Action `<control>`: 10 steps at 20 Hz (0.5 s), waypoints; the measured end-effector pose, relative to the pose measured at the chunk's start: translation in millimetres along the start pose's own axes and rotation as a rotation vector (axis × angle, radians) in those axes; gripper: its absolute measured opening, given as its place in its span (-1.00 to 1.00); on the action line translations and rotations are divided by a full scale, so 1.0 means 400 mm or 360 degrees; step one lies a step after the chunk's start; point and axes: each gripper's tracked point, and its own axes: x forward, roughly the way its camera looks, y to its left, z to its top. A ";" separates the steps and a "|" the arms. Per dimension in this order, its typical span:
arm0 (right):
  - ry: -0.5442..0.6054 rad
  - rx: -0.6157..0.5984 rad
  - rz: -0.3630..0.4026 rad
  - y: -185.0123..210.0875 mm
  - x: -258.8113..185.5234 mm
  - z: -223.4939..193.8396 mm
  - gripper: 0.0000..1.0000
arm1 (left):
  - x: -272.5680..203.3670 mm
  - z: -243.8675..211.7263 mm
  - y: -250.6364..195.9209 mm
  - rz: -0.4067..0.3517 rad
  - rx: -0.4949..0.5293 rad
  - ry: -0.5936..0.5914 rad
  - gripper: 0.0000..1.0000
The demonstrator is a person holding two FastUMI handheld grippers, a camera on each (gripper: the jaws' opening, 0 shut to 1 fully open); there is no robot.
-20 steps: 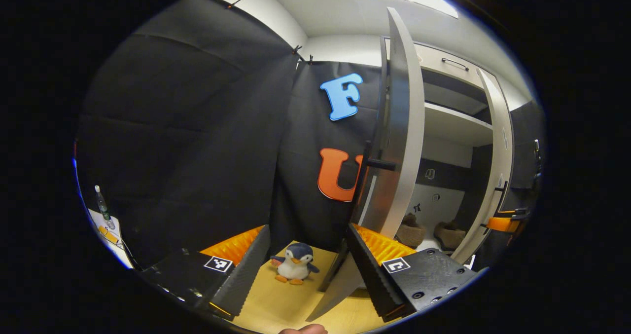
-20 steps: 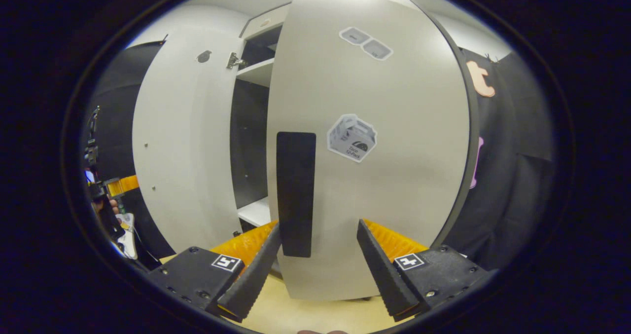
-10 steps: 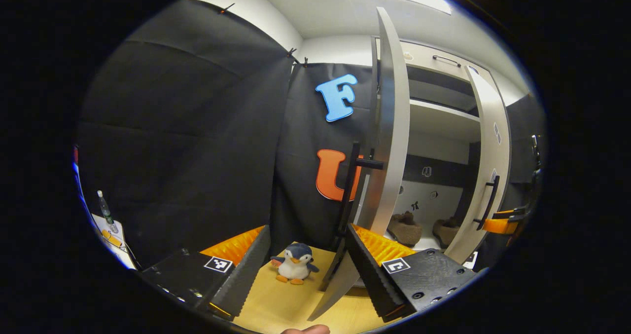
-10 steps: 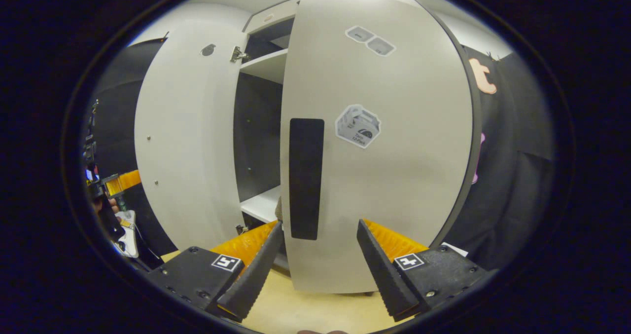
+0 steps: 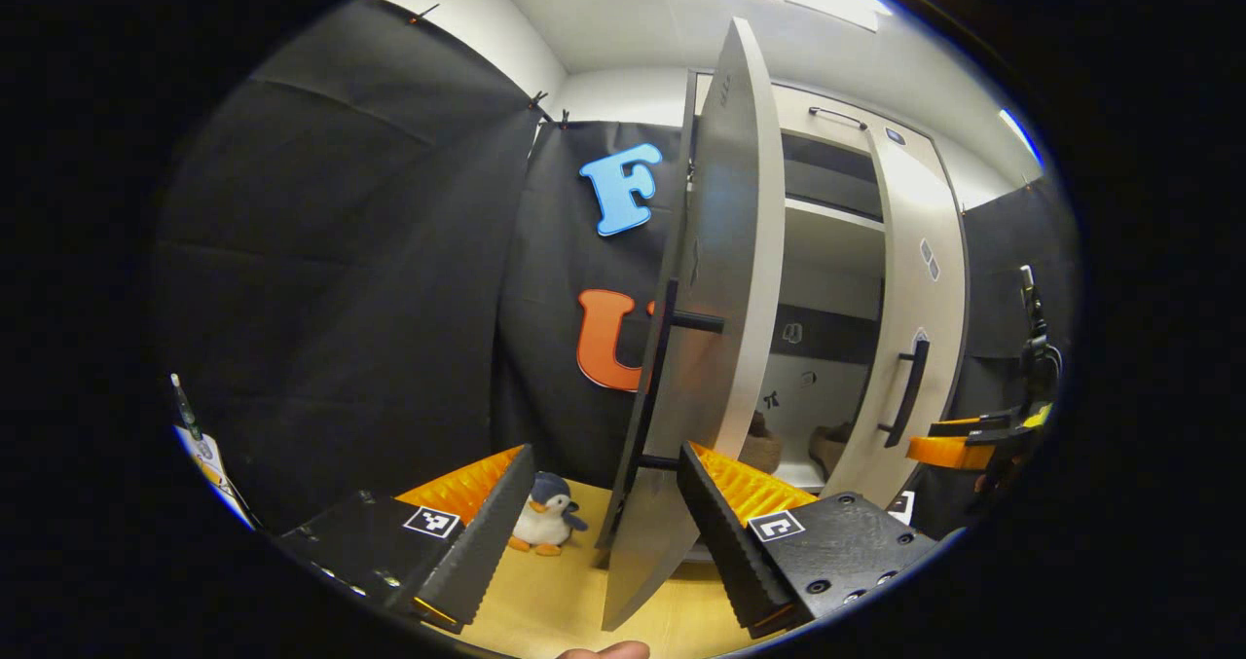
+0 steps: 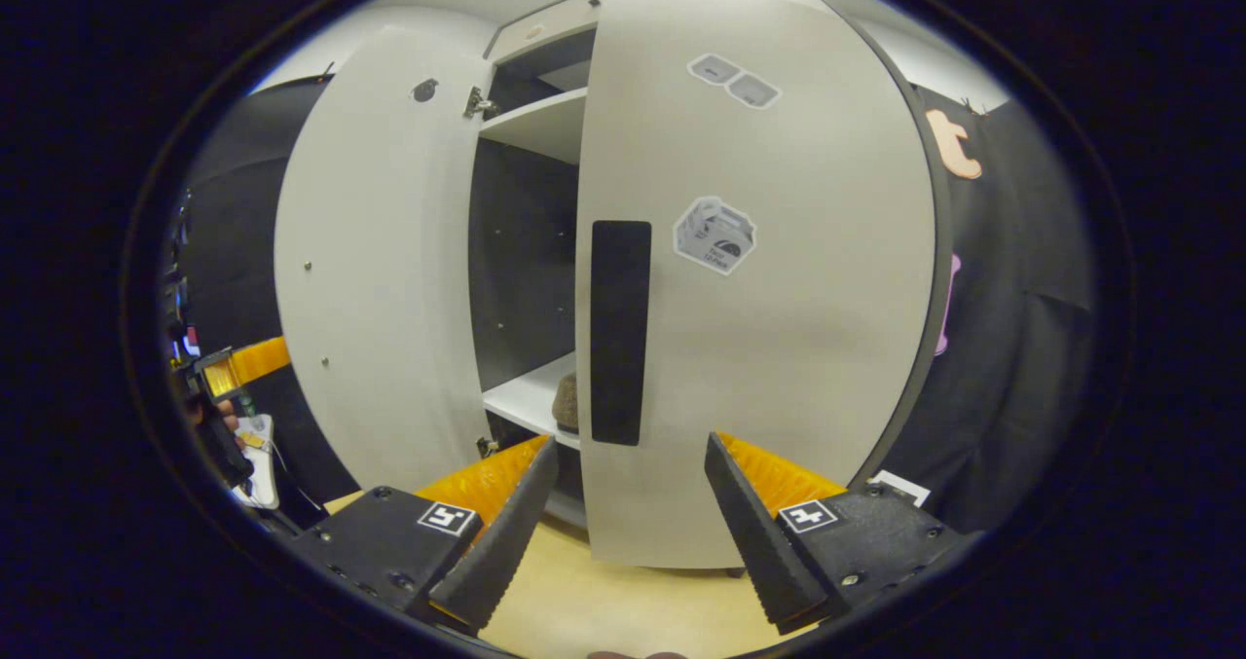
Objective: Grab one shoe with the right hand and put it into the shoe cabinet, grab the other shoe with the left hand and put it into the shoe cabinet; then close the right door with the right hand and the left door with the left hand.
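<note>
Closing the right door [image 6: 769,279], shoes [image 5: 837,442] already on the cabinet's lower shelf.
My right gripper [image 6: 623,523], fingers spread and empty, faces the door's upright handle [image 6: 620,333] just ahead; left gripper [image 5: 604,532], also spread, straddles the left door's [image 5: 715,328] edge.

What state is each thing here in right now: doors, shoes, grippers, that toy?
Left door: open, edge-on to the left gripper.
Right door: partly open, nearly shut.
Shoes: both inside the cabinet, on the bottom shelf.
Left gripper: open, empty.
Right gripper: open, empty, facing the right door.
Toy penguin: upright on the floor.
</note>
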 end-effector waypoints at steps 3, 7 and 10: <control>0.0015 0.0020 -0.0021 -0.012 -0.019 -0.016 0.96 | 0.002 -0.004 -0.019 -0.0021 -0.0017 0.0007 0.83; 0.0024 0.0026 -0.0060 -0.033 -0.042 -0.029 0.96 | 0.015 -0.014 -0.063 -0.0101 -0.0049 0.0012 0.83; 0.0024 0.0018 -0.0092 -0.050 -0.059 -0.033 0.96 | 0.047 -0.030 -0.133 -0.0208 -0.0033 0.0017 0.84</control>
